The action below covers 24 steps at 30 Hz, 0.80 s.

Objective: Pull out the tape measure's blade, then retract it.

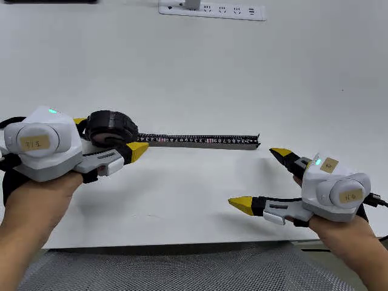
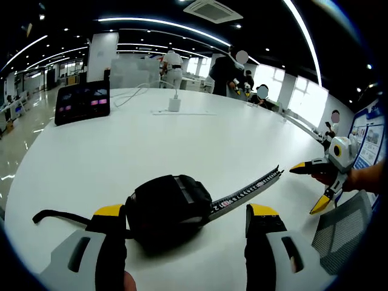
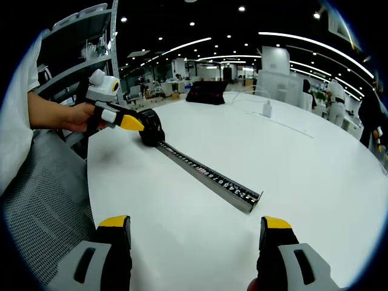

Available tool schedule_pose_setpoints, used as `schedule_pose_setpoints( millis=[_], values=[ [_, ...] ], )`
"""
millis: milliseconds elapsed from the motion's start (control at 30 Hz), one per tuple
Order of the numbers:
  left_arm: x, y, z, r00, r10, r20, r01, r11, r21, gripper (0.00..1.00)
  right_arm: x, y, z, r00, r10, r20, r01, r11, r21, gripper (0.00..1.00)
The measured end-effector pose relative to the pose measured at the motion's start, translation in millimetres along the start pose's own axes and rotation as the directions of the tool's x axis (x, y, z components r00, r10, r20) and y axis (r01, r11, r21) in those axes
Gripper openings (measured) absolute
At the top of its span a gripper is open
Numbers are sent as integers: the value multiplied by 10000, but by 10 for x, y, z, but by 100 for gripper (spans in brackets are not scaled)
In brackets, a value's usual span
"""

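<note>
the white counter [image 1: 212,73] takes up most of what we see, lying under and ahead of both pairs of jaws. a grey mesh chair seat [image 1: 182,270] sits at its near edge, behind the jaws.

the left gripper [image 1: 109,136] lies low on the counter with its jaws wide. the tape measure's black case [image 1: 110,128] sits between them, near the yellow tips. in the left gripper view one jaw touches the case, while a strip of bare counter shows between the case and the other jaw, so we do not read this as a clamp.

the right gripper [image 1: 259,177] hangs just above the counter, jaws spread wide and holding nothing.

the blade [image 1: 200,140] is pulled out. it runs flat on the counter from the case, past the left gripper's jaws, toward the right gripper's jaws. its end hook [image 3: 254,197] lies ahead of the right gripper's jaws, about in line with the gap between them and closer to one tip, touching neither.

a white power strip [image 1: 212,10] lies well beyond both pairs of jaws at the far edge. in the left gripper view a dark tablet [image 2: 82,102] stands far ahead of the jaws, and a small white charger [image 2: 174,104] with its cable sits near it.
</note>
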State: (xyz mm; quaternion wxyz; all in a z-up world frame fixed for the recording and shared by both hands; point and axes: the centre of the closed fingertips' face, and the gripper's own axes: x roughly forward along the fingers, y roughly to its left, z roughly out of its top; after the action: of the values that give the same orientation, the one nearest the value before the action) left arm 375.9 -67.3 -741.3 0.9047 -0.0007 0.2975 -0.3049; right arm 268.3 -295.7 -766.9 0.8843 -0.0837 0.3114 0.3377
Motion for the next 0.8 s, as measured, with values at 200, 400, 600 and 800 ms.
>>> schedule_pose_setpoints(
  millis=[200,400,600,800],
  values=[
    [15,11,11,9994,321,95,-319,9993,-189,76,2,-17,13,10000,-16,23,16,10000,-11,86],
    [40,19,20,9980,614,147,-607,9973,-424,75,6,-44,12,9999,111,-43,-112,9999,-114,83],
    [50,62,26,9948,1014,121,-1005,9931,-600,70,3,-108,38,9999,90,-66,-91,9998,-204,81],
    [66,102,25,9877,1559,116,-1547,9856,-684,68,13,-133,65,9999,101,-6,-101,9998,-181,80]
  ],
)
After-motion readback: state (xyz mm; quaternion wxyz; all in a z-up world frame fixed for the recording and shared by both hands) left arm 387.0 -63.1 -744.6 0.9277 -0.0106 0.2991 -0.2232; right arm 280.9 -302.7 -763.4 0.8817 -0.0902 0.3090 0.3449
